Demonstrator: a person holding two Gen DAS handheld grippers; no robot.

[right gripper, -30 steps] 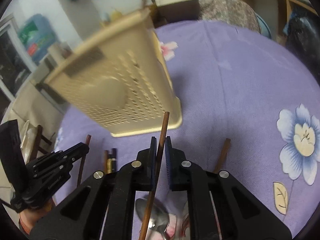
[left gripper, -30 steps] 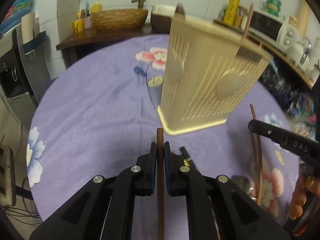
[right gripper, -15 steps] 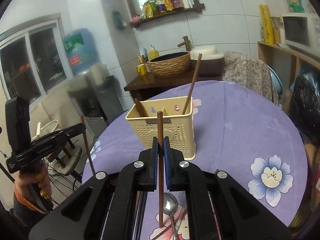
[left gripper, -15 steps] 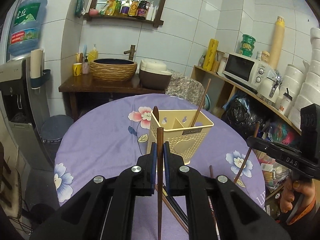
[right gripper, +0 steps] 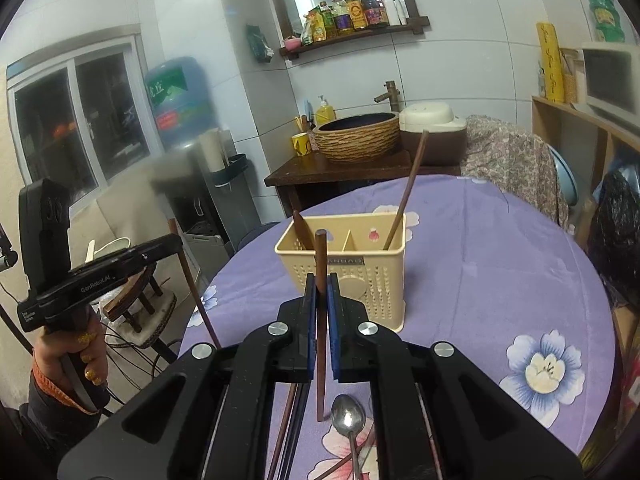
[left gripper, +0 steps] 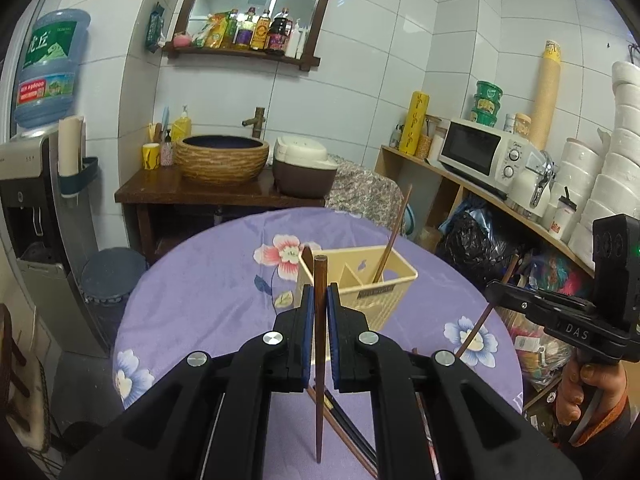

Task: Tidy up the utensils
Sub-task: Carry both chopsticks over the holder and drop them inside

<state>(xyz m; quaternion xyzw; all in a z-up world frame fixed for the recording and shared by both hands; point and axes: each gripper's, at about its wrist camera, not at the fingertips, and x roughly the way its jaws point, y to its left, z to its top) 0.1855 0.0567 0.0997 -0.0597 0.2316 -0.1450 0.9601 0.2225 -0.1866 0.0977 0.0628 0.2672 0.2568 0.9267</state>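
Observation:
A beige utensil holder (left gripper: 362, 290) (right gripper: 346, 268) stands upright on the purple floral table. One brown chopstick (right gripper: 406, 204) leans in its right compartment, and a dark utensil handle (right gripper: 301, 229) sits in the left one. My left gripper (left gripper: 319, 296) is shut on an upright brown chopstick (left gripper: 319, 380), in front of and above the holder. My right gripper (right gripper: 320, 284) is shut on another brown chopstick (right gripper: 320, 360), also short of the holder. Each gripper appears in the other's view, with the left gripper (right gripper: 160, 246) at the left and the right gripper (left gripper: 516, 298) at the right. A spoon (right gripper: 347, 420) and dark chopsticks (right gripper: 294, 424) lie on the cloth below.
The round table's edge (left gripper: 132, 312) drops off at the left. Behind it stand a wooden counter with a woven basin (left gripper: 222, 158) and a rice cooker (left gripper: 304, 170). A microwave shelf (left gripper: 480, 152) is at the right, a water dispenser (left gripper: 32, 208) at the left.
Both grippers have lifted and drawn back from close beside the holder, each still carrying its chopstick. The views now tilt up across the room, and the holder looks small and upright.

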